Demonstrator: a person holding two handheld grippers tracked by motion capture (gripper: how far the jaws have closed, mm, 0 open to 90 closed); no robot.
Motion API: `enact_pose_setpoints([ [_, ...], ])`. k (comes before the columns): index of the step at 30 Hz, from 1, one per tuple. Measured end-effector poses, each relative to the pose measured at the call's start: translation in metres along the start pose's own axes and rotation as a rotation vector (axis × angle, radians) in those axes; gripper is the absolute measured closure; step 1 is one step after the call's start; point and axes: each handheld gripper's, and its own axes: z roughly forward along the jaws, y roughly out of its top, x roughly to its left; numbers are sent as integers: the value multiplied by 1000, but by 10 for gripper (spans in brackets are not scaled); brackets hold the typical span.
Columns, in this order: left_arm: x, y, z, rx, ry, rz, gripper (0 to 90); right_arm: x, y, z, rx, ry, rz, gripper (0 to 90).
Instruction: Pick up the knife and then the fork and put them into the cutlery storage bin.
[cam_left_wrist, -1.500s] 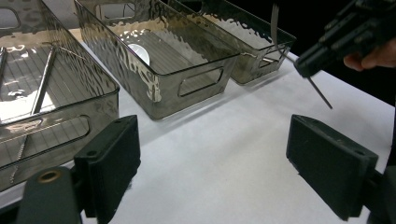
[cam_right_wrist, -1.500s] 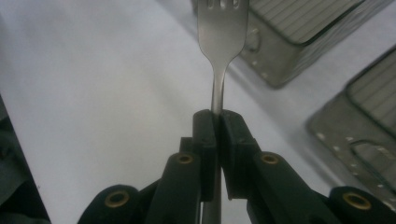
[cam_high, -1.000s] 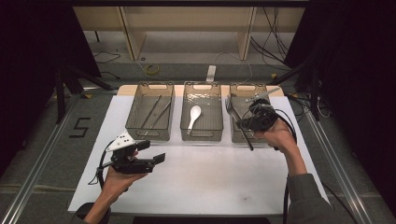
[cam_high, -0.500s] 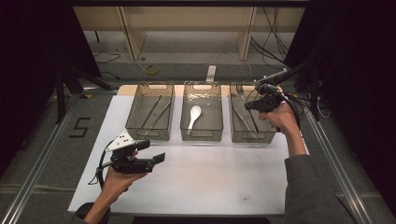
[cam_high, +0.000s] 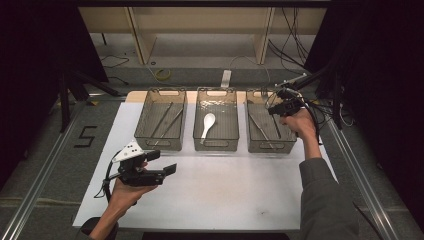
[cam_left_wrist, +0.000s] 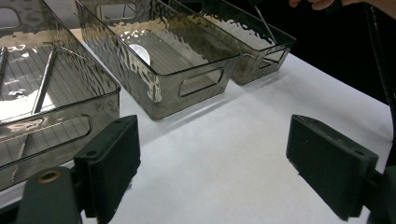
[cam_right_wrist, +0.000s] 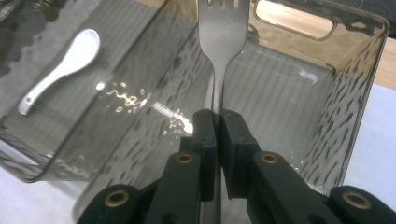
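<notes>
Your right gripper has its jaws clamped on a fork, tines up, over the right bin — that gripper's own view shows it, the high view hardly. Your left gripper hangs wide open, holding nothing, above the white table. A white spoon lies in the middle bin; dark room around.

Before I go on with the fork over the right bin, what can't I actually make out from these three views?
- Fork: in the right gripper view its tine tips are cut off by the top edge, and its handle is hidden behind the right hand-held gripper.
- Utensils in the right bin: too small and dim in the high view to identify.
- Left bin: cut off by the left edge in the left gripper view; the rippled wall blurs its thin utensils.
</notes>
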Motion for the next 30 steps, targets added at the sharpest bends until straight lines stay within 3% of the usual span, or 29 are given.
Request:
enact_pose_setpoints([
  [11,0,0,0,1,3,6,170,-6,-16,21,34,-7,34,843],
  [13,0,0,0,2,2,4,170,-8,-19,22,21,-22,54,738],
  [14,0,0,0,2,2,3,170,-9,-19,22,25,-4,67,699],
  [18,0,0,0,4,1,3,170,-7,-19,20,36,-8,55,552],
  [26,0,0,-1,-2,4,-4,168,7,-19,6,-14,-15,15,434],
  [30,0,-1,-1,2,2,-2,169,14,-24,-2,-48,17,4,411],
])
